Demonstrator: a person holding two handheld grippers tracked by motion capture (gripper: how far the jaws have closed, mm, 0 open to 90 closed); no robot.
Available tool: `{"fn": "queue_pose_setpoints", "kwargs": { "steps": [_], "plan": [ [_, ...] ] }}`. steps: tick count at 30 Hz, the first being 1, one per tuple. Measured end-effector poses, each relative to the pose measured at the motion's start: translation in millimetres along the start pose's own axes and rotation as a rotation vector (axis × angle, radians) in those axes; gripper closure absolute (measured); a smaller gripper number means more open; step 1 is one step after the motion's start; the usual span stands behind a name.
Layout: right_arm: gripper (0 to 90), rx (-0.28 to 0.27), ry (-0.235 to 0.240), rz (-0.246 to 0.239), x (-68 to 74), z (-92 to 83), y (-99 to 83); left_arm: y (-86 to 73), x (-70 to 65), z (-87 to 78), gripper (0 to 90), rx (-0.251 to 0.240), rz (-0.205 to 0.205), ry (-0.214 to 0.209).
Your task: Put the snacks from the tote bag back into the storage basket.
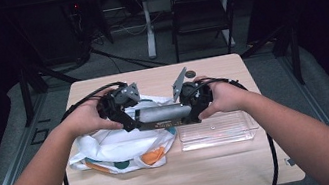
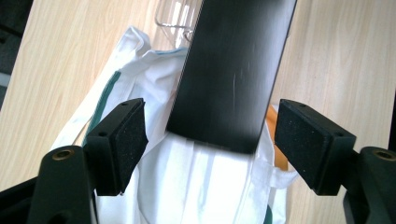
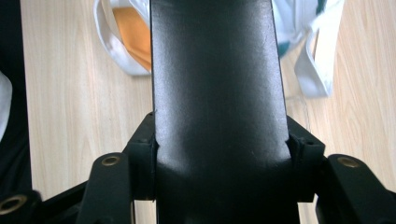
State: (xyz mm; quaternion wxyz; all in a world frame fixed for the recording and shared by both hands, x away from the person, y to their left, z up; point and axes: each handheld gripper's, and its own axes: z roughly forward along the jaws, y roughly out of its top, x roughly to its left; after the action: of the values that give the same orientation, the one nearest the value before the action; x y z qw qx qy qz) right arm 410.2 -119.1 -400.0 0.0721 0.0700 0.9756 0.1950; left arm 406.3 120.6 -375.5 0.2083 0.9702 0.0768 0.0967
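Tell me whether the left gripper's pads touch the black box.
Apart. The left gripper view shows gaps between both pads and the black box.

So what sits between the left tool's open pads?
In the left gripper view, the dark flat bar's free end, touching neither of the pads, above the white bag.

I work at a small wooden table (image 1: 226,173) in what looks like a darkened lab or office: grey carpet (image 1: 130,52), a folding chair (image 1: 200,13), the leg of a desk (image 1: 147,24) and loose cables (image 1: 127,61) behind.
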Motion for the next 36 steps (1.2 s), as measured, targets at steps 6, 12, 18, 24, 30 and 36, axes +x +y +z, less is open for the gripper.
{"fn": "queue_pose_setpoints", "kwargs": {
  "steps": [6, 12, 18, 24, 30, 36],
  "plan": [
    [42.1, 0.01, -0.018, 0.029, -3.7, -4.6, -23.0, -10.4, 0.5, -0.1, 25.4, 0.012, -0.029, -0.002],
    [42.0, 0.009, -0.051, 0.057, -7.1, -11.3, -46.0, -22.9, 0.6, -1.5, 28.6, 0.022, -0.075, 0.019],
    [42.0, 0.011, -0.084, 0.089, -10.9, -20.7, -64.0, -35.8, 0.0, 0.7, 32.4, 0.04, -0.138, 0.035],
    [42.0, 0.019, -0.1, 0.104, -12.0, -20.8, -75.5, -47.1, -1.6, 7.3, 33.8, 0.047, -0.178, 0.036],
    [42.0, 0.017, -0.108, 0.118, -13.1, -19.2, -84.4, -58.0, -4.2, 10.6, 34.6, 0.017, -0.21, 0.032],
    [41.9, 0.024, -0.127, 0.144, -16.5, -20.0, -98.4, -68.9, -10.7, 16.8, 35.3, 0.01, -0.239, 0.048]
  ]
}}
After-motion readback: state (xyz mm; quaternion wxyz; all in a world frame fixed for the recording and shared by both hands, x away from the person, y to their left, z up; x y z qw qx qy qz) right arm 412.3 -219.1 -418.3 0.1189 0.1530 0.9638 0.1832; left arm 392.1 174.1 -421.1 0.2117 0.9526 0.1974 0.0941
